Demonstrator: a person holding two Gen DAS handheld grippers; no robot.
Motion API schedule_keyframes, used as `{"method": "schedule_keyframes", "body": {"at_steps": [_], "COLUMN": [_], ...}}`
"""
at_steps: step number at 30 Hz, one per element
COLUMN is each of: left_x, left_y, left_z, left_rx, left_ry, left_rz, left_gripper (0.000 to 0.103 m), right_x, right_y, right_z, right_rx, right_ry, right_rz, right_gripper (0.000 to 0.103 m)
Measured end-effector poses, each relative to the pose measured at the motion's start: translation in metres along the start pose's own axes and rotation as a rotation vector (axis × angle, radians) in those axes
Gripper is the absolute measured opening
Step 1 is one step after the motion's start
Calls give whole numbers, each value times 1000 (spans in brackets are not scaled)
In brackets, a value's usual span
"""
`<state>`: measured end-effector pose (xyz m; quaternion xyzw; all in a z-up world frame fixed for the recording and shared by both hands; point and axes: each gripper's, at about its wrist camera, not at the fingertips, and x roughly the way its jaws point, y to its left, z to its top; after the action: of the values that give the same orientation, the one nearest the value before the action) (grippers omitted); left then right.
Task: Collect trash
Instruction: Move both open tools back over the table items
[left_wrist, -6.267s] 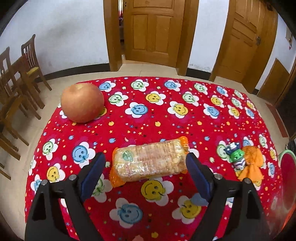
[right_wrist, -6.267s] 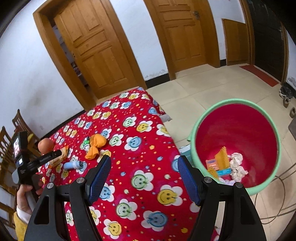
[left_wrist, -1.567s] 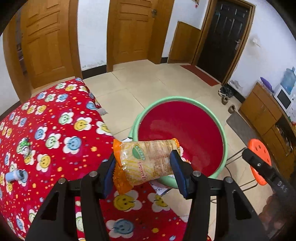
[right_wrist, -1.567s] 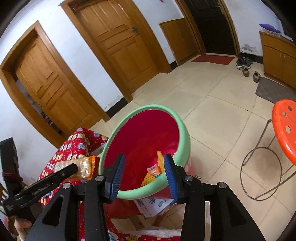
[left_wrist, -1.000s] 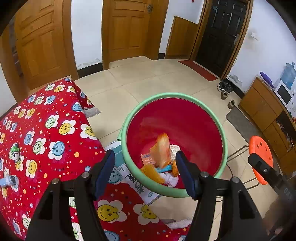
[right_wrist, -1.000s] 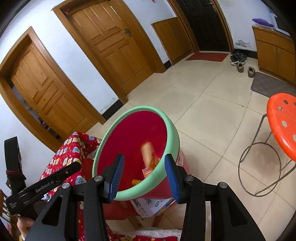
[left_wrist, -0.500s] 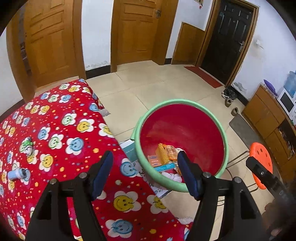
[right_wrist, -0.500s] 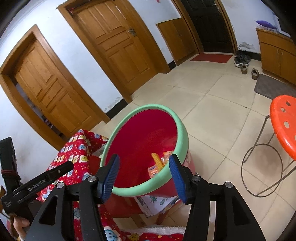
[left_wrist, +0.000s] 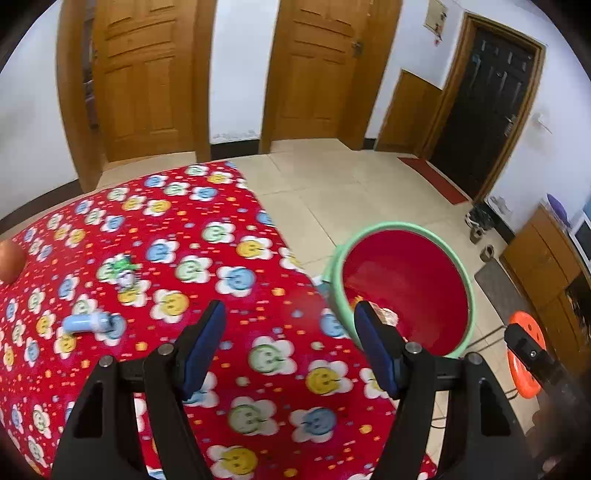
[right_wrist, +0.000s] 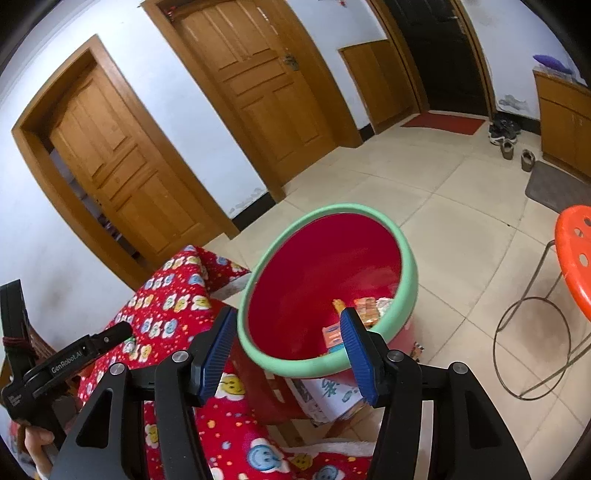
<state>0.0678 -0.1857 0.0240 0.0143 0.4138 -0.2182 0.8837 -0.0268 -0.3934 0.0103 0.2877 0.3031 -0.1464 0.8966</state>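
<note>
The green-rimmed red bin (left_wrist: 391, 226) stands on the floor off the table's right end. Trash lies at its bottom, the orange-ended snack packet (right_wrist: 367, 308) among it. My left gripper (left_wrist: 290, 314) hangs open and empty above the red smiley tablecloth (left_wrist: 229, 229). On the cloth to its left lie a small pale blue bottle (left_wrist: 92, 323) and a green wrapper (left_wrist: 123, 267). My right gripper (right_wrist: 289, 317) is open and empty, just in front of the bin (right_wrist: 408, 254) near its front rim.
An apple (left_wrist: 9, 260) shows at the table's left edge. An orange stool (right_wrist: 576, 251) stands right of the bin on the tiled floor. Printed paper or a box (right_wrist: 328, 395) lies under the bin. A hand (right_wrist: 37, 443) holds the left gripper.
The left gripper let the snack packet fall into the bin, then swung left and up over the table. The right gripper's jaws widened a little and it drew back slightly.
</note>
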Motion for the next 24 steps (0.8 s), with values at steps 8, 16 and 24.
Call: {"method": "schedule_keyframes", "body": {"at_steps": [8, 16, 24], "left_x": [-16, -18, -12], "left_y": [51, 105, 150], "left_z": [-3, -12, -19], "left_rx": [-66, -125, -152], "left_ry": [-20, -9, 21], "left_rz": [80, 165, 256], "left_gripper": [71, 72, 75], "right_x": [3, 14, 23], "right_y": [23, 40, 56], "right_z": [-7, -13, -19], "right_rx": [-38, -66, -95], "right_ry": [17, 49, 75], "right_rz": [19, 48, 42], "right_gripper": [60, 62, 63]}}
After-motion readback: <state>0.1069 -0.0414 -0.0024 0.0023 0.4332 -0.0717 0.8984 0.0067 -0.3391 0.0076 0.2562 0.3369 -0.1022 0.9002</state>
